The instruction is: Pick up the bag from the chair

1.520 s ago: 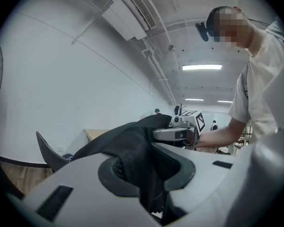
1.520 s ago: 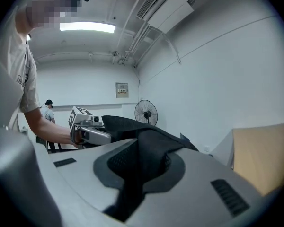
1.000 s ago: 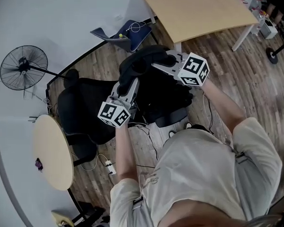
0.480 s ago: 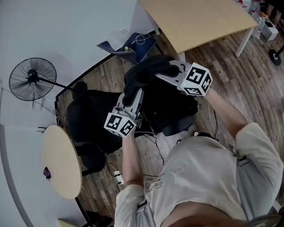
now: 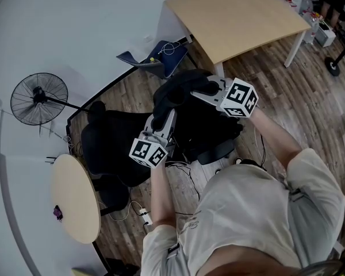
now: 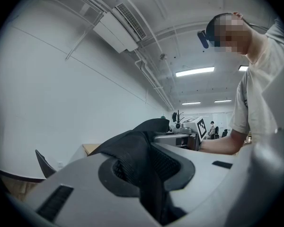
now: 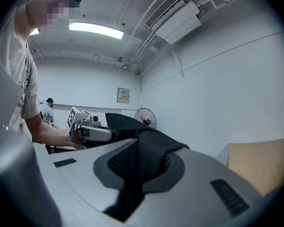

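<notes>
Black fabric bag [image 5: 181, 85] lies over the seat of the black office chair [image 5: 106, 145], with its top gathered up between my two grippers.

Head view: my left gripper [image 5: 159, 118] grips the near side of the bag's top and my right gripper [image 5: 200, 91] grips the far side. I judge the grasp complete and the lift not yet finished. Whether the bag's underside is clear of the seat cannot be told. The next move calls for both grippers to rise together and level, so the fabric does not slip. The light wooden rectangular table [image 5: 241, 16] stands near, beyond the right gripper. The chair's backrest is on the left. The black pedestal fan [image 5: 37, 96] and the pale round table [image 5: 75, 197] are well apart. Open room lies upward and toward me. Loose cables [image 5: 181, 163] lie on the floor by the chair.

Left gripper view: the jaws are closed on a thick fold of black bag fabric that fills the gap.

Right gripper view: the jaws are likewise clamped on a fold of the same fabric.
</notes>
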Available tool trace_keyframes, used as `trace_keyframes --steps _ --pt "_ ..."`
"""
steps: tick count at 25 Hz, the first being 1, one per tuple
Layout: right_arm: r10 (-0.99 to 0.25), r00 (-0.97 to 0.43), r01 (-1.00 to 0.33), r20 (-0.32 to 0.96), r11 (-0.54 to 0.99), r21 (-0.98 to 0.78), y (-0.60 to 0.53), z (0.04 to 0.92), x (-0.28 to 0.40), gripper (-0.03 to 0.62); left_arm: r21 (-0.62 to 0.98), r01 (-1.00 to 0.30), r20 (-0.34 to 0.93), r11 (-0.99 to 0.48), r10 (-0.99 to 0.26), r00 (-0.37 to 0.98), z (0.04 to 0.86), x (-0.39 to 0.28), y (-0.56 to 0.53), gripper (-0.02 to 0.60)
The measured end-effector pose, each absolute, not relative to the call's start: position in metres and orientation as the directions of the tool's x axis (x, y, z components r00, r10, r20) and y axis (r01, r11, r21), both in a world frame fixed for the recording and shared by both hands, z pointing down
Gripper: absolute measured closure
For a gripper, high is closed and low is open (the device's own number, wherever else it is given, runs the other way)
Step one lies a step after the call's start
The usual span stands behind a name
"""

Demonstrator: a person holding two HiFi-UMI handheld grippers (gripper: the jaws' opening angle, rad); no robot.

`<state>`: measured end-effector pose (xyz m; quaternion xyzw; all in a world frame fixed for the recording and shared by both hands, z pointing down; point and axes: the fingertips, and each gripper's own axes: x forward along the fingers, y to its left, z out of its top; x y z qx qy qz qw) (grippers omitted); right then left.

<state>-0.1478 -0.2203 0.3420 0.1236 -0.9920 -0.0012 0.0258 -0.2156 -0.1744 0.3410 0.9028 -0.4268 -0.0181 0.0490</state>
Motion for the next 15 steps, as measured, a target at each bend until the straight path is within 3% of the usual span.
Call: trace_keyframes --steps 15 --pt "-0.225 -0.971 -0.226 0.080 0.974 0.002 -0.2157 0.3496 -0.1504 0.568 0.113 -0.773 0.024 -0.624 -0.776 0.630 0.3450 -0.2177 -0.1698 0.502"
